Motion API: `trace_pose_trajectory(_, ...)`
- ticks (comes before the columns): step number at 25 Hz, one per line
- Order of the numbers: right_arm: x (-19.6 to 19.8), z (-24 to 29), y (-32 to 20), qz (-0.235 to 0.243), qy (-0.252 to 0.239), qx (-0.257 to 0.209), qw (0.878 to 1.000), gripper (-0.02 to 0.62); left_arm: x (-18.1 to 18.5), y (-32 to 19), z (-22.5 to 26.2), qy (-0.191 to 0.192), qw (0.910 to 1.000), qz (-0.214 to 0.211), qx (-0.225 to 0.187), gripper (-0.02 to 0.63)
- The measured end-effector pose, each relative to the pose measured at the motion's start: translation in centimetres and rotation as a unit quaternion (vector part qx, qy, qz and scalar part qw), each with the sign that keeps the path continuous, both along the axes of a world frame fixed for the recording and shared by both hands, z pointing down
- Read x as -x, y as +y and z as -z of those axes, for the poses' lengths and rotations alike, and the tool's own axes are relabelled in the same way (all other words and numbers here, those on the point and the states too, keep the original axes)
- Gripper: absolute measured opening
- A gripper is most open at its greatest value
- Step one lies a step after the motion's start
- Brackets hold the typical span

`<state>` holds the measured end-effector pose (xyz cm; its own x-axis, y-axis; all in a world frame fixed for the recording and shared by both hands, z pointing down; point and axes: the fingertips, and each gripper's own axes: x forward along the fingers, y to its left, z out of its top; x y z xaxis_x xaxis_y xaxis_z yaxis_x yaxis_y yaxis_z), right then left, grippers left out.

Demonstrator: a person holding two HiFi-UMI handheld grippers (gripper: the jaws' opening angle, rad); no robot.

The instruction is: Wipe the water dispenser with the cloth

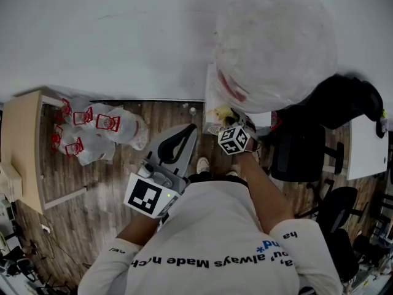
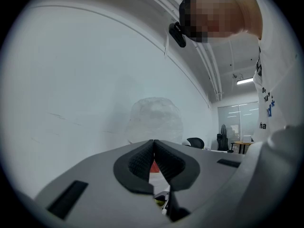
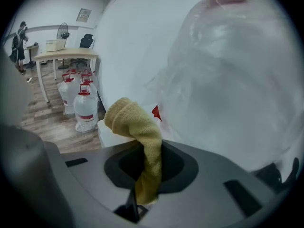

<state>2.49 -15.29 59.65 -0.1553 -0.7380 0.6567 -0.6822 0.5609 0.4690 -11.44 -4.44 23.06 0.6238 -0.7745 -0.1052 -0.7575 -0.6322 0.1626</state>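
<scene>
Two grippers in view. Right gripper (image 3: 151,161): jaws clamped on a yellow cloth (image 3: 135,122), only a narrow strip pinched, the folded bulk flopping free above the tips. Left gripper (image 2: 153,144): jaws pressed together, nothing between them, held off to the side, idle. Water dispenser (image 1: 211,106): white body against the wall (image 1: 123,35), right gripper close at its top edge, just under the plastic-wrapped bottle (image 1: 276,45). Cloth-to-dispenser contact: cannot tell.

Risks, judged: the pinch is thin, so a hard drag across the casing may pull the cloth out of the jaws. The loose fold may wipe unevenly or catch the bottle's wrap. The bulging bottle gives little room above the top panel, so a bump is likely if the gripper rises.

Around: spare water jugs (image 1: 92,134) with red caps on the wood floor (image 1: 92,208), wooden table (image 1: 21,152) to the left, black office chair (image 1: 301,152) just right of the dispenser, crowding access from that side
</scene>
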Motion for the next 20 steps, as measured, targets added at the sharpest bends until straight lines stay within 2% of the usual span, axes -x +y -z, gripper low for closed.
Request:
trace_pose_trajectory(5,-0.19,-0.16,-0.01,-0.015,-0.028,0.014,0.999,0.054,-0.28,-0.11,-0.16,0.002,1.0,-0.004,0.001,0.02)
trace_pose_trajectory(20,-0.04,-0.28,0.83,-0.018,-0.028,0.019,0.999,0.052,-0.09,-0.46,-0.05,0.006,1.0,-0.006,0.0,0.02)
